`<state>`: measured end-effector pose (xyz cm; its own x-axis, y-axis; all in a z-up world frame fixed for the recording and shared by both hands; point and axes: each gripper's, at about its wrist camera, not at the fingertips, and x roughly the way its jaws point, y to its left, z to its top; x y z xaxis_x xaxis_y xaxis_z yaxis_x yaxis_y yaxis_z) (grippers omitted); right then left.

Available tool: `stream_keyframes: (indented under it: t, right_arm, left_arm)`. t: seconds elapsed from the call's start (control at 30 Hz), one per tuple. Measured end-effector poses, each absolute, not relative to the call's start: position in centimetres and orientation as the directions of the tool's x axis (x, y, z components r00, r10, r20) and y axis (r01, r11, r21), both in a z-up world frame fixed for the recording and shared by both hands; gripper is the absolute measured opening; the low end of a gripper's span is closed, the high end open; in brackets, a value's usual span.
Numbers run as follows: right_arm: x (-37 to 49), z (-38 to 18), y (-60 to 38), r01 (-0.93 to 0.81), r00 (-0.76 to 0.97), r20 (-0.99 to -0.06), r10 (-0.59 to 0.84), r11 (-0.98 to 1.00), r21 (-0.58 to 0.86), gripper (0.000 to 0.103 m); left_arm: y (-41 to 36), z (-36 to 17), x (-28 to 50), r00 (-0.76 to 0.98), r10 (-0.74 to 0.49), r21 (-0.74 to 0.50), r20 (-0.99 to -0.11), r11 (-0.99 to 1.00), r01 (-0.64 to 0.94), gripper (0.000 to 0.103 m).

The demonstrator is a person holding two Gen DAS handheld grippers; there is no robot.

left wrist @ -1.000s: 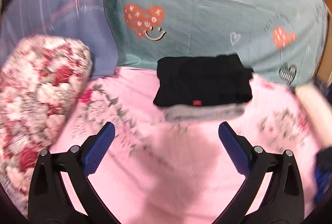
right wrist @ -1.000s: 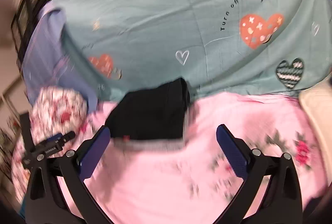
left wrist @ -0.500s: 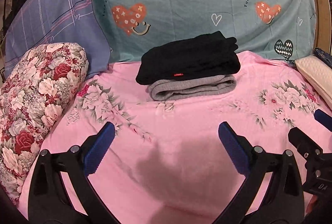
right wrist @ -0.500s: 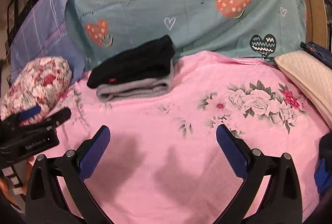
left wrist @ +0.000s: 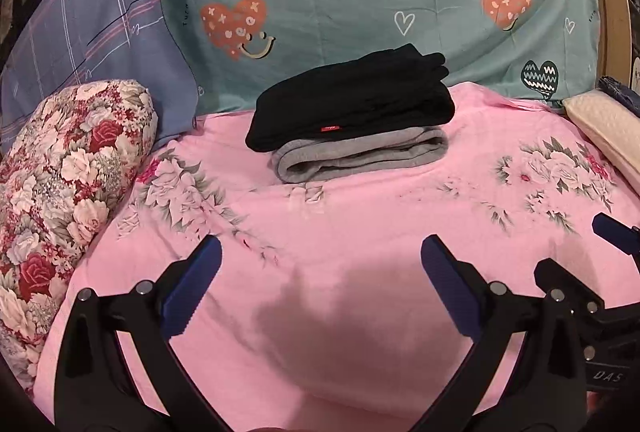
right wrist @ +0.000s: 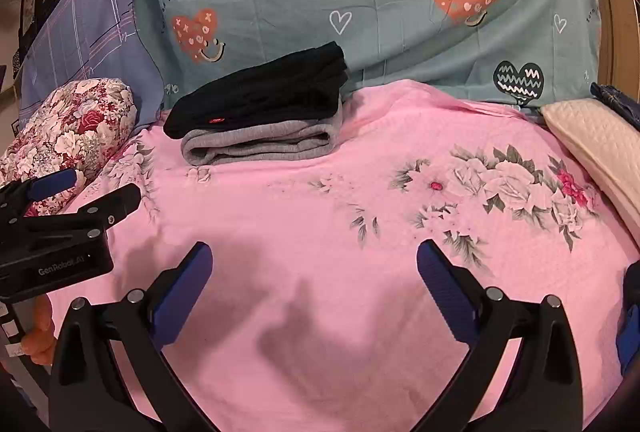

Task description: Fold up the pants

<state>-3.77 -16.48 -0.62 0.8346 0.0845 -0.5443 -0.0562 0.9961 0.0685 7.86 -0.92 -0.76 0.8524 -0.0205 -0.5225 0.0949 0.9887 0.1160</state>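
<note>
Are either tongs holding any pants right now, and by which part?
Nothing is held. Left tongs and right tongs are open over the pink sheet; the folded pants lie untouched.

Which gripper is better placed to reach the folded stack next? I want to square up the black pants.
Left, marginally. In its view the black pants on the grey pants sit almost dead ahead of the open left gripper; for the open right gripper the stack lies off left.

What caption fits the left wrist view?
Open left gripper over pink sheet, facing folded black pants stacked on gray pants.
</note>
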Motion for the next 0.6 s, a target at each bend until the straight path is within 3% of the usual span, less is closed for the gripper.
stream_keyframes:
  t: [0.1,0.2,0.43,0.6]
  right_arm:
    - [-4.0,-0.4,-16.3,-0.059,0.840,-0.536,0.084,0.996,0.063,0.102]
    - [-4.1,-0.3,-16.3,-0.062,0.842,-0.532,0.085,0.996,0.061,0.102]
    - [-3.9,-0.7,-16.1,-0.068,0.831,-0.550,0.088,0.996,0.057,0.102]
    - [-4.3,-0.3,-15.8,-0.069,0.843,-0.532,0.079,0.997,0.038,0.102]
  left_arm:
    - [0.2,-1.1,7.7,0.856,-0.064,0.033,-0.514,0.995,0.095,0.101]
    - [0.9,-1.1,7.6,0.864,-0.024,0.027,-0.503,0.999,0.043,0.101]
    - [-0.1,-1.7,8.7,0.838,0.105,0.168,-0.535,0.986,-0.016,0.101]
    - [-0.4,-1.9,8.4,0.849,0.112,0.197,-0.516,0.980,-0.010,0.101]
